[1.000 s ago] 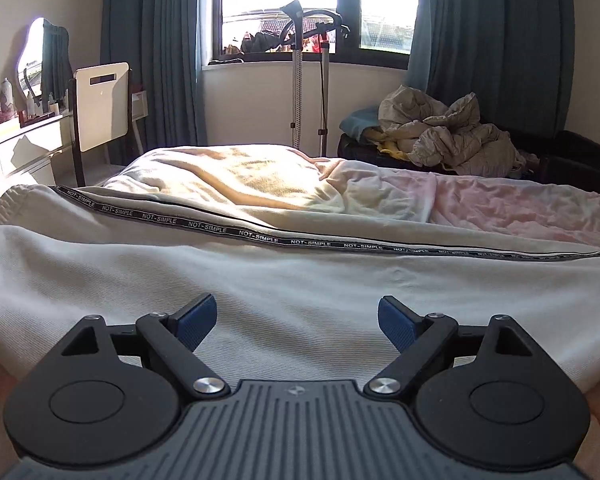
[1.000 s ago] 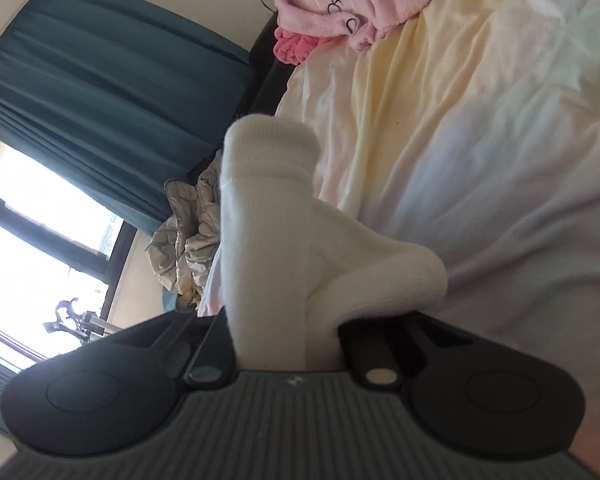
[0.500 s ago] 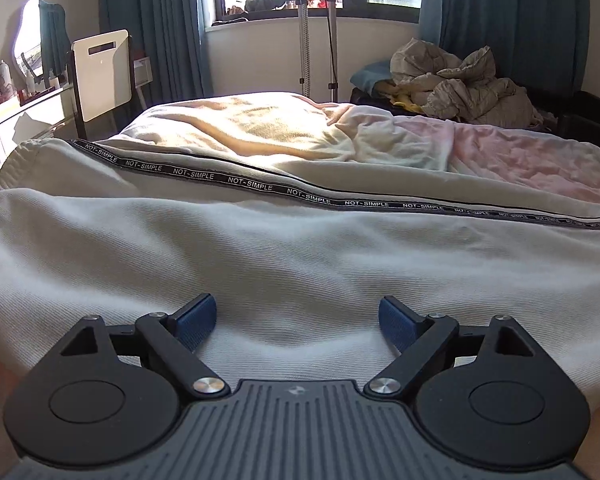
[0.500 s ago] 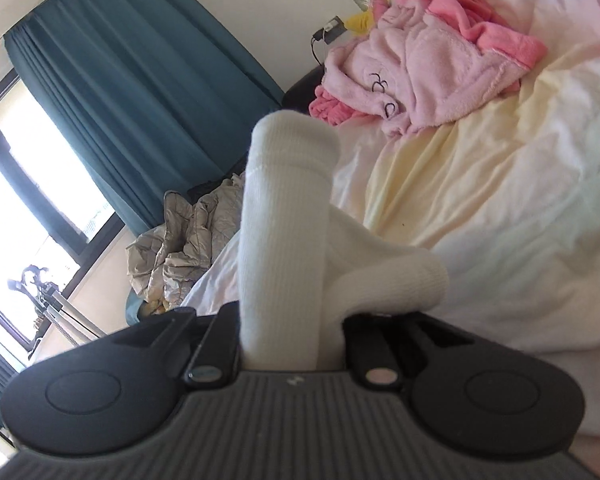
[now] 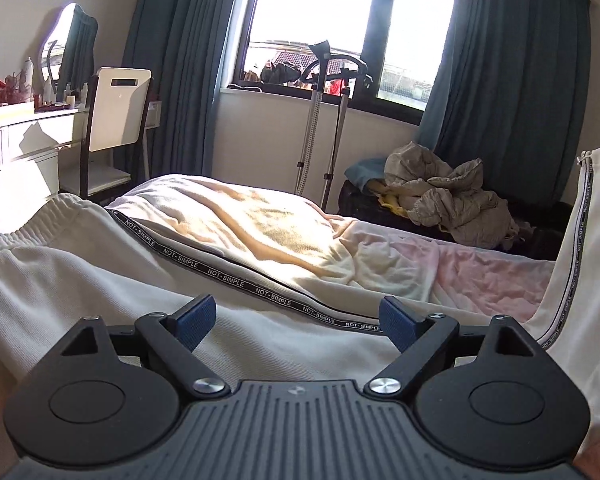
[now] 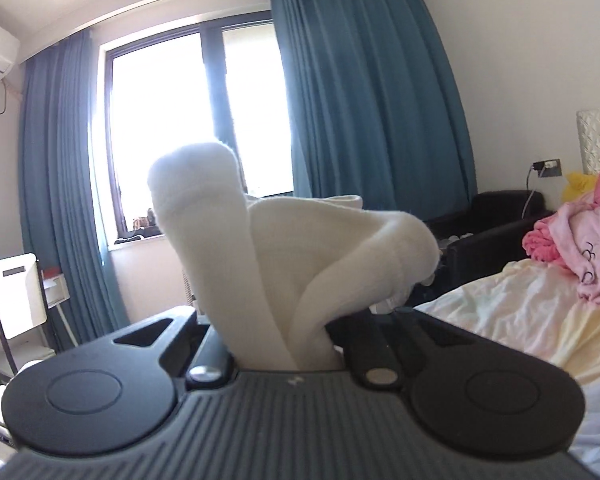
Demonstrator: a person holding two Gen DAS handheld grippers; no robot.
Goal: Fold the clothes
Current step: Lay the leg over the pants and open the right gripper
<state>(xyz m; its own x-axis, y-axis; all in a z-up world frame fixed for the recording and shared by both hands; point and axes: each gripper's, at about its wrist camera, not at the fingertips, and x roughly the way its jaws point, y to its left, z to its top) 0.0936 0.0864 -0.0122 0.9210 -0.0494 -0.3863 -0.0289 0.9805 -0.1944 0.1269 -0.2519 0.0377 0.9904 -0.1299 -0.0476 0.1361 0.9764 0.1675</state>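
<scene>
The left claw is hanging spread wide over the cream sweatpants, its blue pads gripping nothing. The sweatpants are lying across the bed, elastic waistband at the left edge, a black "NOT-SIMPLE" side stripe running along the leg. At the right edge of the left wrist view, the far end of the garment is rising steeply off the bed, its stripe turning nearly vertical. In the right wrist view, the right claw is pinching that thick white cuff end tight, the fabric bulging up between the jaws and hiding the fingertips. This claw is pointing roughly level at the window and blue curtains. A pink garment is sitting on the bed at the right.
</scene>
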